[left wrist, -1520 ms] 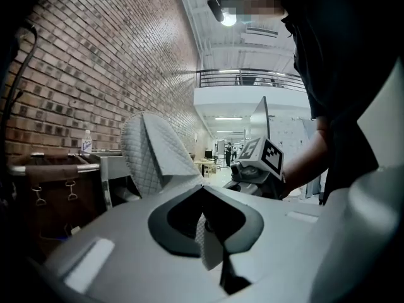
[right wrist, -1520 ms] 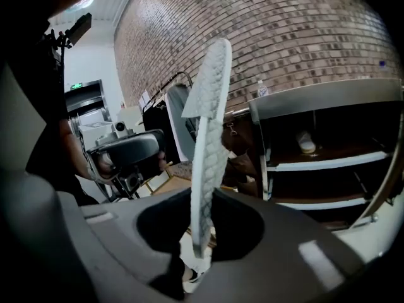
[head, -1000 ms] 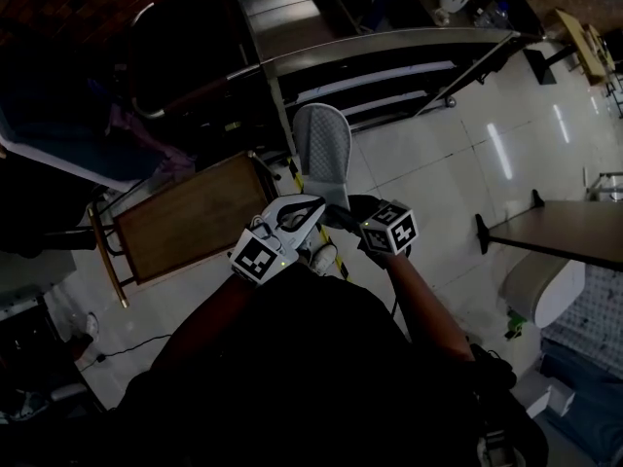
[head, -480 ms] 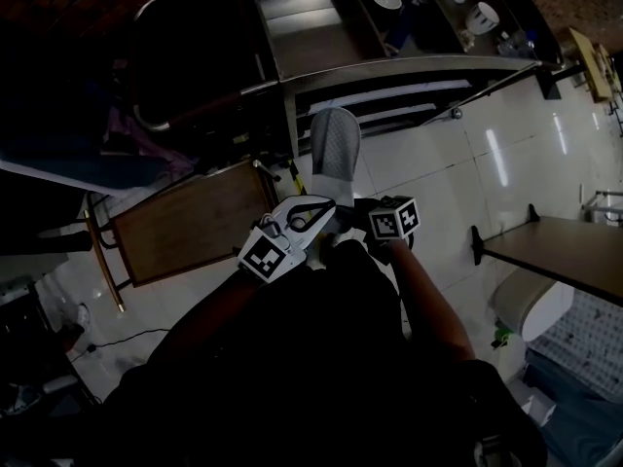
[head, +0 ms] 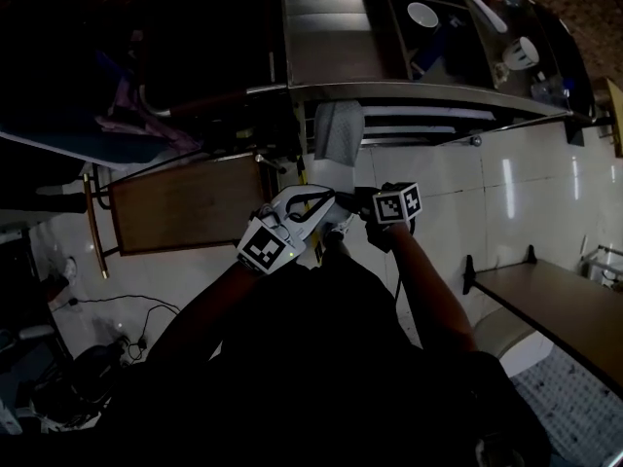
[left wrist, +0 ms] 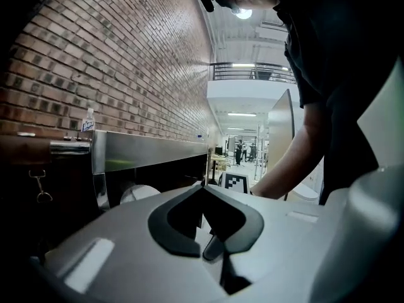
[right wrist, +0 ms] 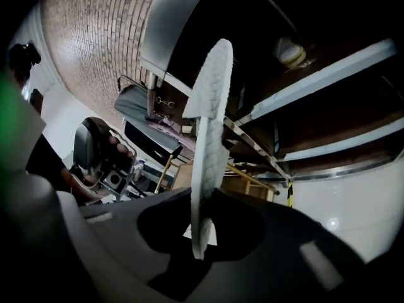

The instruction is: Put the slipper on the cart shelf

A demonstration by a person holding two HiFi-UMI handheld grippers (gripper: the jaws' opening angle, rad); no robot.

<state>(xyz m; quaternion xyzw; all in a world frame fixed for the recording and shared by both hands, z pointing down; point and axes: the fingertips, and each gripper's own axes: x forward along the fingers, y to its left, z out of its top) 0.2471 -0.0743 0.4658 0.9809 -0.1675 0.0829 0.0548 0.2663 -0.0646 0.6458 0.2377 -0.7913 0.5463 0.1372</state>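
Note:
The grey slipper (head: 339, 130) hangs sole-edge up in my right gripper (head: 350, 189), whose jaws are shut on its heel end. In the right gripper view the slipper (right wrist: 208, 131) stands edge-on between the dark fingers (right wrist: 246, 232). Its toe reaches the open side of the steel cart (head: 428, 90), just under the top rim and level with the lower shelf rails (right wrist: 328, 68). My left gripper (head: 326, 198) sits close beside the right one, shut with nothing in it; its fingertips (left wrist: 203, 187) meet.
A low wooden table (head: 185, 202) stands left of the cart. A bowl (head: 422, 14) and cups sit on the cart's top. Clothes hang over a dark frame (head: 136, 125) at the left. A table edge (head: 555, 305) juts in at the right over white floor tiles.
Both grippers and the slipper have moved up toward the cart. The slipper's toe now sits at the cart's shelf opening instead of over the floor.

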